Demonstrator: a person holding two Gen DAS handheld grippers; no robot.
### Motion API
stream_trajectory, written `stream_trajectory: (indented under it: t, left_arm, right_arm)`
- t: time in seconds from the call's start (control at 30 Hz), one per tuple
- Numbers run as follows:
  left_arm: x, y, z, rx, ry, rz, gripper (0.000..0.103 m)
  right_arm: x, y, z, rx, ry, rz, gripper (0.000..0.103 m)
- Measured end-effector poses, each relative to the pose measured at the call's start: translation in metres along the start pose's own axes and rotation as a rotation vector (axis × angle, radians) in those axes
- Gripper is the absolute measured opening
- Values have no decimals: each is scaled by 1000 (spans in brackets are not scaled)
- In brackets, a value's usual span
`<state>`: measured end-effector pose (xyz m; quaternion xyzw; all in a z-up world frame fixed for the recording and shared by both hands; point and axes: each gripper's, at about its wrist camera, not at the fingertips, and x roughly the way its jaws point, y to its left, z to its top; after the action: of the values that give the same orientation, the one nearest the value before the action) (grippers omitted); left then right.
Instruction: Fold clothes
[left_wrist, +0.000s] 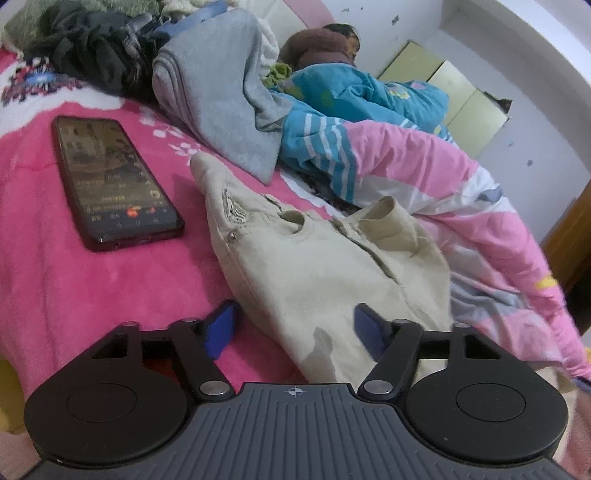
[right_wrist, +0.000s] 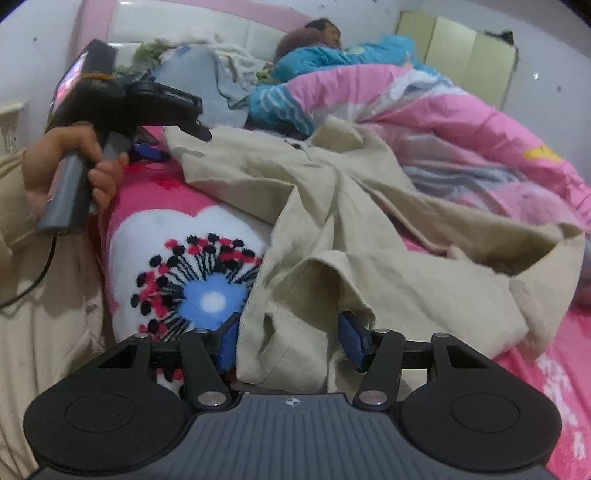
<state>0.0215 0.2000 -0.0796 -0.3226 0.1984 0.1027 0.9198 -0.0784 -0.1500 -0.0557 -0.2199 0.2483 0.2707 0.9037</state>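
Beige trousers (right_wrist: 369, 221) are sprawled over the pink fleece blanket (left_wrist: 92, 288), waistband end up by the pink quilt (left_wrist: 443, 177). The right gripper (right_wrist: 288, 341) has a bunched hem between its blue pads, looks pinched. The left gripper (left_wrist: 291, 328) straddles the fabric, pads not pressing. A phone (left_wrist: 114, 181) lies just left, with a grey folded garment (left_wrist: 218, 92) behind it. Someone's sleeping under the quilt.

Black linkage gripper (right_wrist: 288, 341), blue pads (right_wrist: 227, 343), beige sleeve (right_wrist: 9, 177).
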Motion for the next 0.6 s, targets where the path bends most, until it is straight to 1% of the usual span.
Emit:
stream_trajectory:
  t: [0.03,0.07,0.1,0.17,0.2,0.27,0.37,0.5,0.6]
  left_arm:
    - [1,0,1,-2,2,11,54]
    - [2,0,2,-5,5,21,50]
    - [2,1,2,-9,6,28,47]
    - [3,1,4,-12,11,41,31]
    - [3,2,5,-13,15,45,28]
    - [1,2,6,-6,17,49,15]
    - [-7,-1,5,2,6,50,7]
    - [-23,-9,-4,34,-11,34,4]
    - [-36,-12,-10,32,-12,27,4]
  right_arm:
    - [-2,-1,0,2,1,-5,29]
    - [-3,-3,0,9,3,-7,16]
    - [-5,-4,0,13,1,-18,14]
    - [-11,-6,0,15,-10,-56,11]
    - [-14,-7,0,10,-18,-79,10]
    - [-25,-10,0,15,-49,-130,9]
    - [-41,-24,3,37,-86,-187,8]
    - [-59,-35,4,37,-119,-209,7]
    - [-69,-42,2,44,-133,-220,7]
